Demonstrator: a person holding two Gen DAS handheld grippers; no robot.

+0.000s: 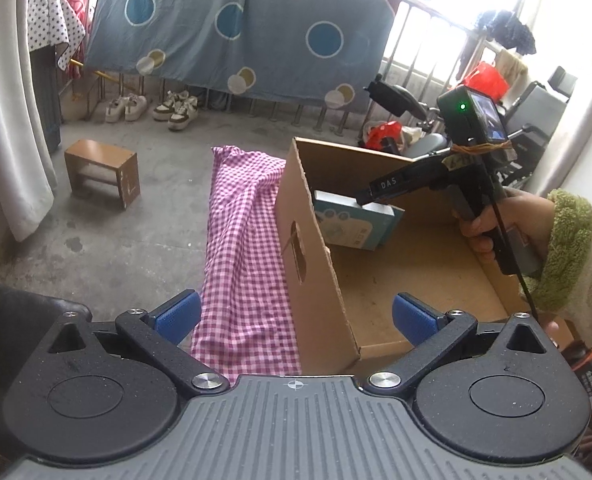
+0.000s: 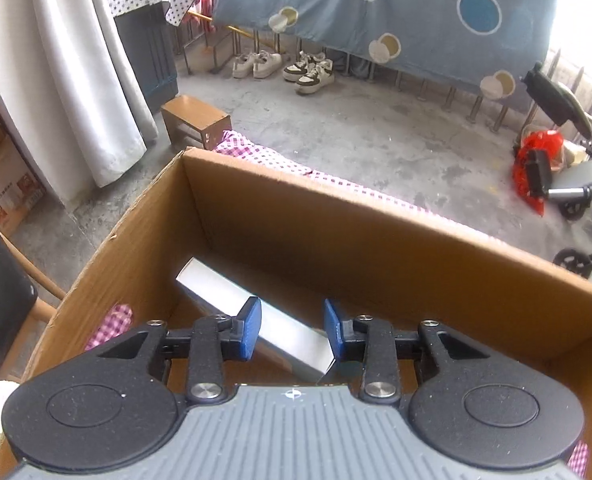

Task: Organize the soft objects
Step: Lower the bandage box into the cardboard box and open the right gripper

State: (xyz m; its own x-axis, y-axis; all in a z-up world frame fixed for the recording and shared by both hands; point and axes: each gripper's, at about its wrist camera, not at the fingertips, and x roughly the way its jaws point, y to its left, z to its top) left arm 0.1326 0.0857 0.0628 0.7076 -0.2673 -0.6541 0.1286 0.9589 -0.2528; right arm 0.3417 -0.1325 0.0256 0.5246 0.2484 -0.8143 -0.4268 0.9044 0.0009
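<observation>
Left wrist view: the left hand-held gripper (image 1: 296,316) has its blue pads spread wide apart, holding nothing, above the cardboard box (image 1: 319,240) wall and the pink checked cloth (image 1: 244,240) on the tabletop. A pale blue packet (image 1: 355,224) leans inside the box.

Right wrist view: the right hand-held gripper (image 2: 292,330), partly open, hovers inside the box (image 2: 335,216), its pads either side of the packet (image 2: 256,320); contact unclear.

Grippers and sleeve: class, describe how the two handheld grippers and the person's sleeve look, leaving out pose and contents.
Both the left gripper and right gripper have blue ribbed pads, black linkages with silver screws and a grey ridged base. The right hand wears a cream fleece sleeve with a green cuff.
</observation>
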